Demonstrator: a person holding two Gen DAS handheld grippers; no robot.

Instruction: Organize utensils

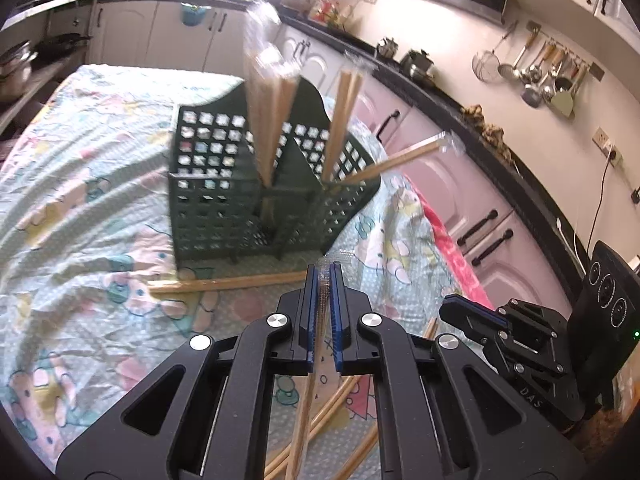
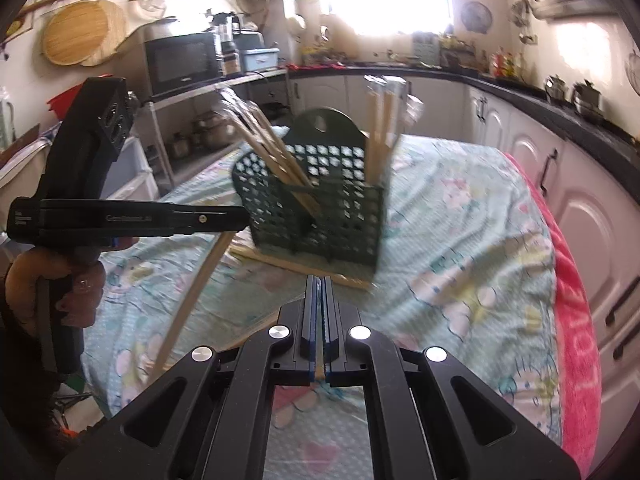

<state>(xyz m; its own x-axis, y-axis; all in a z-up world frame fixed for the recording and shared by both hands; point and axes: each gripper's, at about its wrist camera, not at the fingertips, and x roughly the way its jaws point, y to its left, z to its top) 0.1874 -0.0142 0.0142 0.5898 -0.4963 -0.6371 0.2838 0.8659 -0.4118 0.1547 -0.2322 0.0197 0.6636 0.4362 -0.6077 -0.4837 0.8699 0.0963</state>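
Observation:
A dark green perforated holder stands on the cloth-covered table, with wrapped wooden chopsticks leaning in its compartments. My left gripper is shut on a clear-wrapped chopstick pair that hangs down below the jaws. In the right wrist view the left gripper shows at the left, in a person's hand, with that pair dangling from it. My right gripper is shut on a chopstick pair, of which a tan sliver shows between the pads. Both grippers hover in front of the holder, apart from it.
More chopsticks lie on the cloth against the holder's front foot, and several loose ones lie beneath my left gripper. A pink towel runs along the table's right edge. White cabinets and a dark counter stand beyond it.

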